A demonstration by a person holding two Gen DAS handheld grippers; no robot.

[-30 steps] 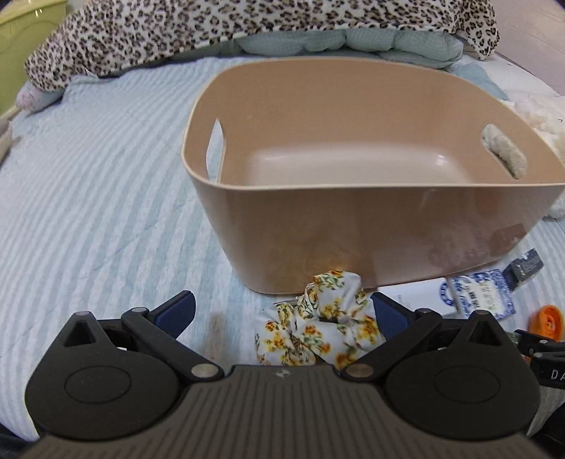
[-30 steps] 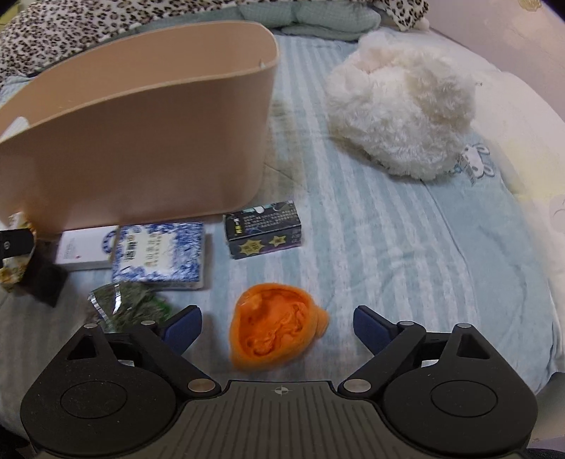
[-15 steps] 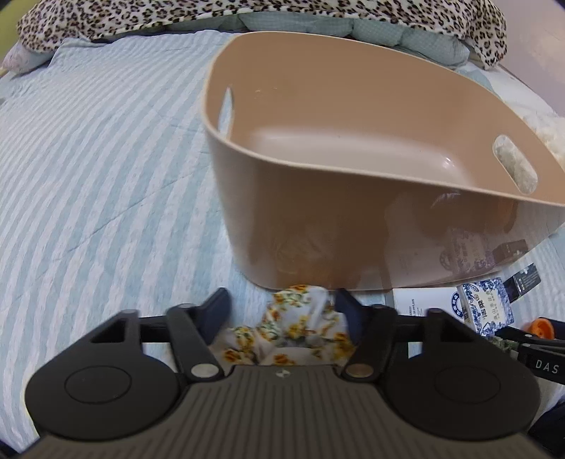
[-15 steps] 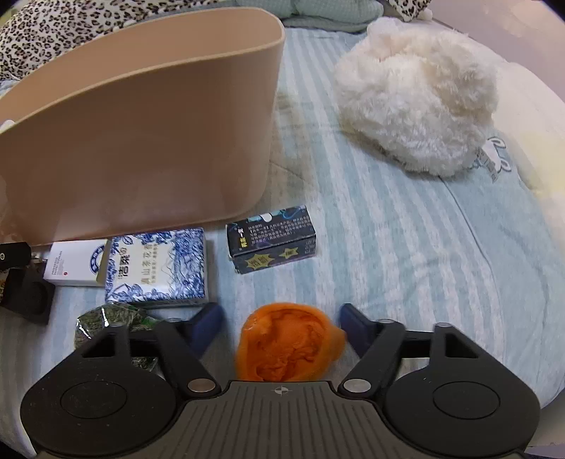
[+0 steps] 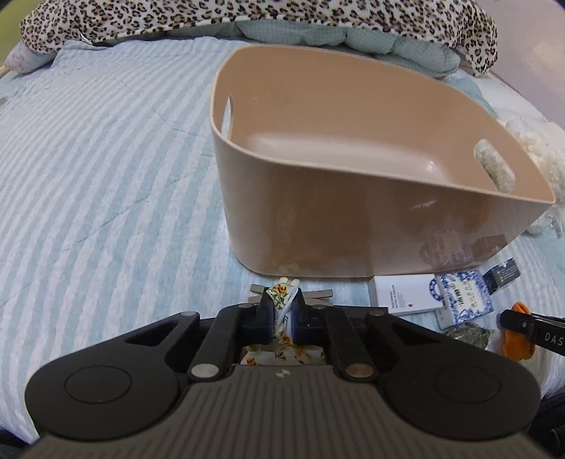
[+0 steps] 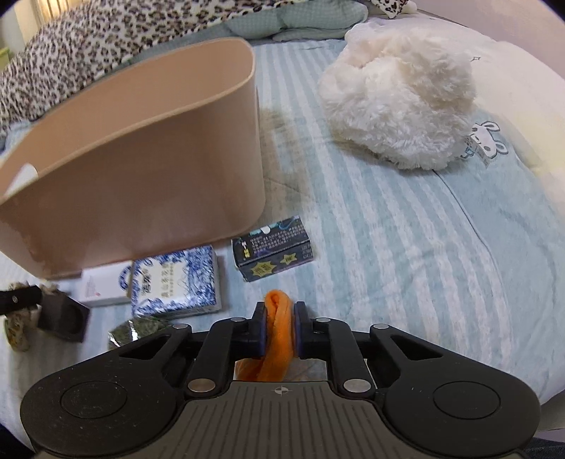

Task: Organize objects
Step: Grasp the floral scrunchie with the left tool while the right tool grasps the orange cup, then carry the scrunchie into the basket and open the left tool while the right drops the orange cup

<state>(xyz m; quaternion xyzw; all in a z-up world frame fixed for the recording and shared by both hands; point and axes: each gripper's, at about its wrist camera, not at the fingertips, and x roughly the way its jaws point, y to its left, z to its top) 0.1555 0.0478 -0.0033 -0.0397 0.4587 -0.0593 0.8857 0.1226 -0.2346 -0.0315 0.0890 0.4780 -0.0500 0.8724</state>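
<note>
A tan plastic basket (image 5: 353, 226) stands on the striped bed; it also shows in the right wrist view (image 6: 141, 183). My left gripper (image 5: 281, 312) is shut on a floral fabric scrunchie (image 5: 280, 303), just in front of the basket's near wall. My right gripper (image 6: 279, 328) is shut on an orange fabric piece (image 6: 277, 335), which also shows in the left wrist view (image 5: 517, 340). A blue-patterned packet (image 6: 174, 282), a white box (image 6: 102, 286), a dark box (image 6: 273, 252) and a green foil packet (image 6: 137, 330) lie beside the basket.
A white fluffy plush (image 6: 399, 95) lies to the right of the basket. A leopard-print blanket (image 5: 247, 14) and teal pillows (image 5: 353, 39) lie behind it. The striped bedsheet (image 5: 88, 176) stretches to the left. The left gripper's body (image 6: 60, 316) shows in the right wrist view.
Both grippers have closed from open: the left onto the floral scrunchie, the right onto the orange fabric piece. Both now pinch the fabric tight between the pads.
</note>
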